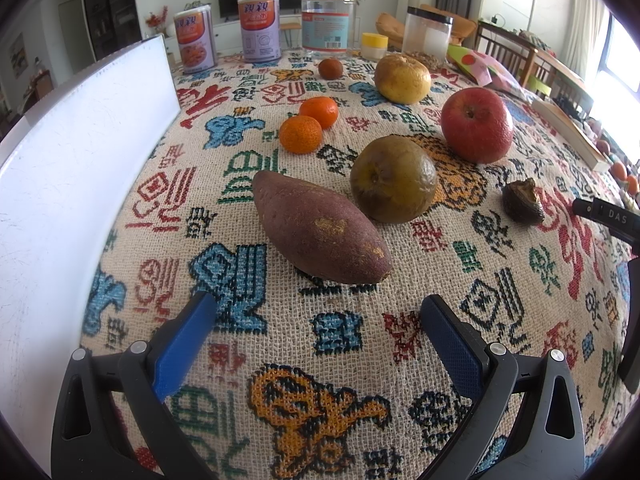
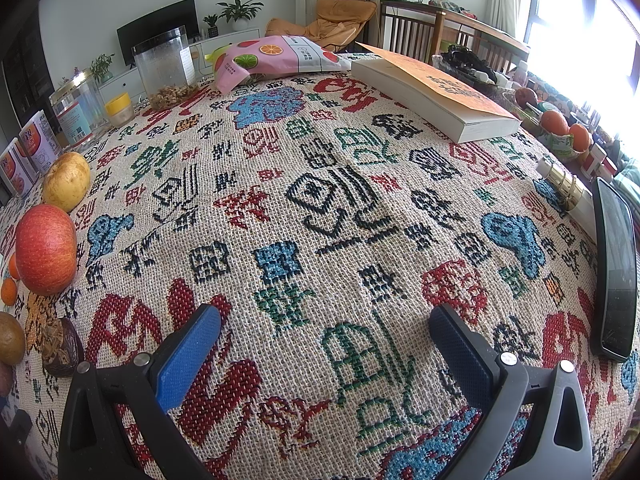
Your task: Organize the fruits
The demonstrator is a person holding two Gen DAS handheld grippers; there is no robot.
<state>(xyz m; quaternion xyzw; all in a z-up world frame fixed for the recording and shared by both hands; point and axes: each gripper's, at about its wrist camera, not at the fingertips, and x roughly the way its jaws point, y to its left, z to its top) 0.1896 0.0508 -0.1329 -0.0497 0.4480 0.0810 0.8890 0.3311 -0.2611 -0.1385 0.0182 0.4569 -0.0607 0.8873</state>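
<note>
While the left gripper hovers low over the patterned cloth of the table with its jaws spread wide and empty, a white board stands along the far left edge. Just ahead of the jaws, slightly left of centre between them, lies the sweet potato, pointing away at a slant and not touched by either finger. Behind it sit two small oranges touching each other, then a brownish-green round fruit just beside the potato's far end, a yellow pear-like fruit farther back, a red apple to the right, and a shrivelled dark fruit nearest the right edge. The right gripper also has its jaws wide and empty, over bare cloth; here the fruits lie well off to its left, with a book and a phone to the right.
</note>
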